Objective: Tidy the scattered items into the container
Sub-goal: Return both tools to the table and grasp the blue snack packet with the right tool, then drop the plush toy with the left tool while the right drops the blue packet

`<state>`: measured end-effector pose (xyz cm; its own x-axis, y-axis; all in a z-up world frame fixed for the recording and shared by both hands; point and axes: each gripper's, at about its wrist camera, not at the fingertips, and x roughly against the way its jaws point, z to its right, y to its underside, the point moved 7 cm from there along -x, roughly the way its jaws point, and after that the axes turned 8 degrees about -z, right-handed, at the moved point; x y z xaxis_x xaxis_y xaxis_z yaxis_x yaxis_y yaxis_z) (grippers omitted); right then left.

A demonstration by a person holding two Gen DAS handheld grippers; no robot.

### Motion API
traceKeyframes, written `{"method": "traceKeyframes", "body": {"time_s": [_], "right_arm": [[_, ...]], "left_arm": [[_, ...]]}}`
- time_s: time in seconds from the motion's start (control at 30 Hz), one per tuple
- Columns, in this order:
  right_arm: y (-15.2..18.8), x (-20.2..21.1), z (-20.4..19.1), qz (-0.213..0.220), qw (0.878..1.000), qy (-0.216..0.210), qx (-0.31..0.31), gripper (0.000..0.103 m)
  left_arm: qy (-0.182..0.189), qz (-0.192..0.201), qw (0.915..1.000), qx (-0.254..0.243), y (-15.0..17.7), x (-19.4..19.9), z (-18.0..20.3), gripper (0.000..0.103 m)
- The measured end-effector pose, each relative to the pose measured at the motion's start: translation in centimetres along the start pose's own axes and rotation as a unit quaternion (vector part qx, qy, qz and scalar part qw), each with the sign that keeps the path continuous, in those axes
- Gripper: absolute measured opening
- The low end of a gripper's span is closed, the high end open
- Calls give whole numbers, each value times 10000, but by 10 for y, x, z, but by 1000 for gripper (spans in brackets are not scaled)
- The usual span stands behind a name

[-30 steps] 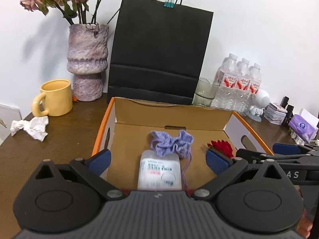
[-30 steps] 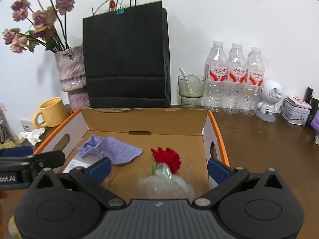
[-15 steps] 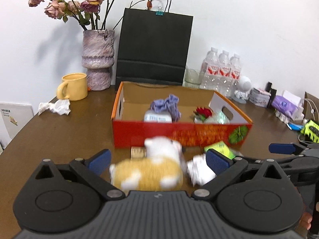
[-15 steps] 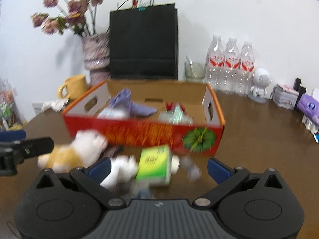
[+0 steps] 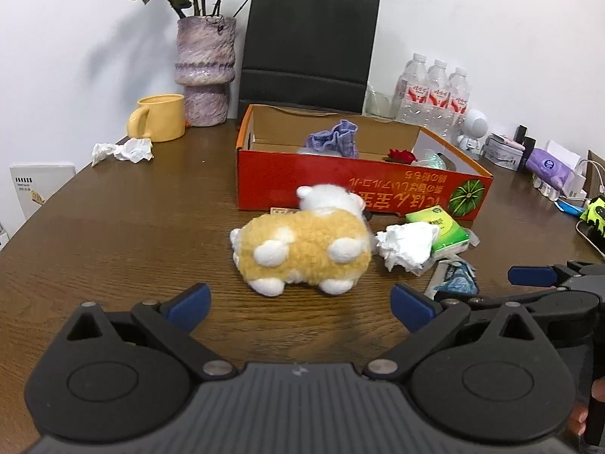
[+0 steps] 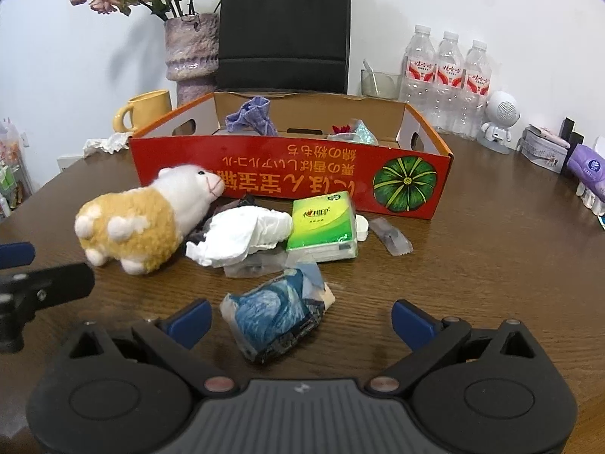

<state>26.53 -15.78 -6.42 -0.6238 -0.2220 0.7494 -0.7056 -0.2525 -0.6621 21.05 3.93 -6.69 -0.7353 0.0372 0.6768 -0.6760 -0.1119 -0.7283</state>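
Observation:
A red cardboard box [image 5: 340,183] [image 6: 264,174] stands mid-table holding a purple cloth [image 5: 334,138], a red flower [image 5: 401,156] and a clear wrapper. In front of it lie a yellow-and-white plush sheep [image 5: 302,249] [image 6: 140,223], crumpled white tissue [image 6: 242,234], a green tissue pack [image 6: 321,223], a blue-patterned packet [image 6: 276,314] and a small clear sachet [image 6: 391,236]. My left gripper [image 5: 300,304] is open, just short of the sheep. My right gripper [image 6: 300,316] is open around the near end of the blue packet.
Behind the box stand a black paper bag [image 5: 310,41], a purple vase [image 5: 204,72], a yellow mug [image 5: 159,117], a glass and water bottles [image 6: 448,83]. Crumpled paper [image 5: 123,149] lies at left. Small boxes and a purple pack [image 6: 586,164] line the right edge.
Both grippers have pulled back from above the box's inside to low over the table in front of it. The scattered items now sit just ahead of the fingers.

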Motion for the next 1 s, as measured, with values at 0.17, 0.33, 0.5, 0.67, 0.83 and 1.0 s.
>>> {"method": "traceKeyframes", "body": {"time_s": [0.17, 0.33, 0.5, 0.67, 0.83, 1.0], "right_arm": [[-2, -10, -2, -88, 9999, 9, -52, 76], [-3, -8, 4, -52, 9997, -101, -219, 29], [-4, -6, 12, 43, 9993, -131, -343, 21], [-9, -6, 18, 106, 9991, -110, -394, 21], [-11, -8, 22, 98, 9988, -155, -465, 21], [-11, -9, 24, 117, 9985, -190, -496, 21]], "left_arm": [[-73, 136, 9999, 1, -3, -8, 1, 103], [-238, 88, 9996, -108, -8, -25, 5, 103], [-367, 104, 9992, -119, -15, -37, 6, 103], [-449, 70, 9988, -185, -21, -49, 10, 103], [-546, -1, 9982, -255, -25, -61, 14, 103], [-436, 71, 9990, -108, -26, -62, 11, 94]]}}
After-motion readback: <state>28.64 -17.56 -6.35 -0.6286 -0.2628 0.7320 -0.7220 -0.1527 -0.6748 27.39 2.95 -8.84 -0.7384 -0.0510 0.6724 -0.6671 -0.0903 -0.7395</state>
